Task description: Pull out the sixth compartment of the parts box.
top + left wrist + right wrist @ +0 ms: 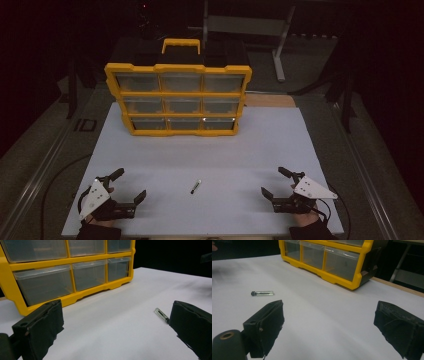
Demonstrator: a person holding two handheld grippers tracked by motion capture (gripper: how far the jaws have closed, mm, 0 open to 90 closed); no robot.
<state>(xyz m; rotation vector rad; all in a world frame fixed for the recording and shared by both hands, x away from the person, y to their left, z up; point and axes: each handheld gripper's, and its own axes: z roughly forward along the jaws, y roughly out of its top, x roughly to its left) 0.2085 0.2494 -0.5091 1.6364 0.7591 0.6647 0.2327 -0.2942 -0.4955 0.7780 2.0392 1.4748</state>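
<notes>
A small clear vial with a dark cap [195, 186] lies flat on the white table [210, 150], near the front and midway between the two grippers. My left gripper [128, 185] rests at the front left, jaws wide apart and empty; in its own view the vial [161, 314] lies just beside the right jaw. My right gripper [276, 182] sits at the front right, open too, with nothing between its jaws; the vial [262, 293] is off to its left. A yellow organiser with clear drawers [179, 95] stands upright at the back of the table.
The yellow organiser [67, 275] [329, 260] has a handle on top and all drawers pushed in. A wooden strip [270, 100] shows behind the white surface. Metal frame legs [280, 45] stand in the dark background beyond the table.
</notes>
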